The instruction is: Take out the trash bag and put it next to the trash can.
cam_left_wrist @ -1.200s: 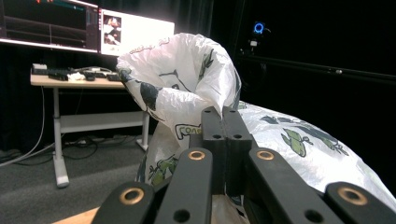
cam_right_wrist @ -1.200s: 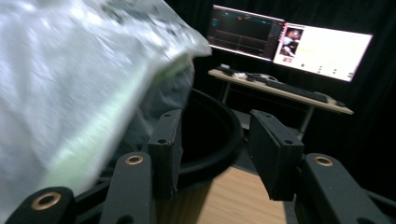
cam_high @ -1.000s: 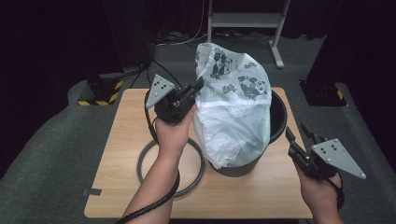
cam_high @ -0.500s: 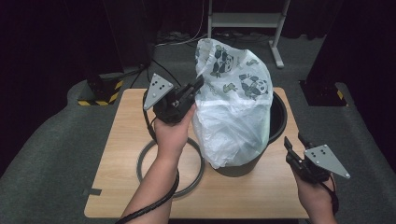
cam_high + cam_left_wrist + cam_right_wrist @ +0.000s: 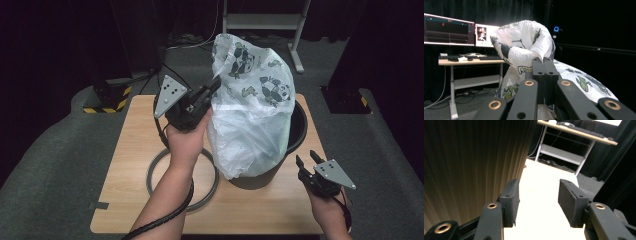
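- Wooden table spans the middle of the scene, with dark grey floor around it.
- White plastic bag, printed with pandas and green leaves, billows up out of the bin on the right half of the table and drapes down over the bin's near-left side.
- Black ribbed bin stands upright on the table's right half, its rim showing at the far right of the bag.
- Grey ring lies flat on the table, just left of the bin and under the left forearm.
- Left gripper is raised at the bag's left edge; its jaws are pressed together, pinching a fold of the bag's film.
- Right gripper sits low at the near right, just beside the bin's wall; its jaws have just been opening, stand about half apart, and nothing is between them.
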Available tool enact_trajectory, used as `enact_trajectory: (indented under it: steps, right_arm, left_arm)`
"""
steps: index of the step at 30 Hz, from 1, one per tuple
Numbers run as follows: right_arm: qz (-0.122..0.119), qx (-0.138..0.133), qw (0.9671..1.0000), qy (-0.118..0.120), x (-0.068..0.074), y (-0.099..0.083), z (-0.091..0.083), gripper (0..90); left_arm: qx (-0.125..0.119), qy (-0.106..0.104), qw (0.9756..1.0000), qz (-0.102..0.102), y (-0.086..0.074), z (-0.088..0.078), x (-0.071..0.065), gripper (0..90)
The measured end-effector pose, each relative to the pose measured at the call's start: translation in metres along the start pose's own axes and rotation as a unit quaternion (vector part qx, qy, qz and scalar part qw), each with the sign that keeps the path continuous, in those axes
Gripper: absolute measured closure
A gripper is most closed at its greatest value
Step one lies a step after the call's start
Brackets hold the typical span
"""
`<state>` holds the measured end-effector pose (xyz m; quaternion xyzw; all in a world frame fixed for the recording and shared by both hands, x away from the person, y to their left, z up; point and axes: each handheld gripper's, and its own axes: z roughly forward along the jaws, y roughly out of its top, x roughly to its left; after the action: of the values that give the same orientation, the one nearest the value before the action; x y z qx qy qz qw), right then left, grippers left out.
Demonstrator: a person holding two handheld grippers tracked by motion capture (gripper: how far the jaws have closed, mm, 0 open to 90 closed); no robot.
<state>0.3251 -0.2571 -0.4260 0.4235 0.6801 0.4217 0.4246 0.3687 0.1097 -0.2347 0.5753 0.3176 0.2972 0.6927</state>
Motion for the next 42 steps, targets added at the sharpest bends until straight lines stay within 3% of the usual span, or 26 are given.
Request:
enact_trajectory:
  steps: [11,16,26,31,42]
  right_arm:
    - [-0.005,0.047,0.9985,0.029,0.0,-0.031,0.025,38.9]
    - [-0.005,0.079,0.9961,0.038,0.003,-0.04,0.033,34.1]
    - [-0.002,0.118,0.991,0.064,0.01,-0.047,0.044,24.2]
    - [0.011,0.127,0.9894,0.07,0.01,-0.05,0.047,22.0]
    - [0.013,0.126,0.9894,0.071,0.01,-0.051,0.047,20.5]
  left_arm:
    - [-0.028,-0.011,0.9995,0.006,0.016,-0.001,-0.008,89.9]
    - [-0.041,-0.016,0.999,0.006,0.023,-0.001,-0.011,89.9]
    - [-0.059,-0.02,0.998,0.01,0.036,0.004,-0.016,90.0]
    - [-0.064,-0.019,0.9977,0.008,0.037,0.006,-0.015,90.0]
    - [-0.084,-0.006,0.9964,-0.002,0.044,-0.005,-0.007,89.9]
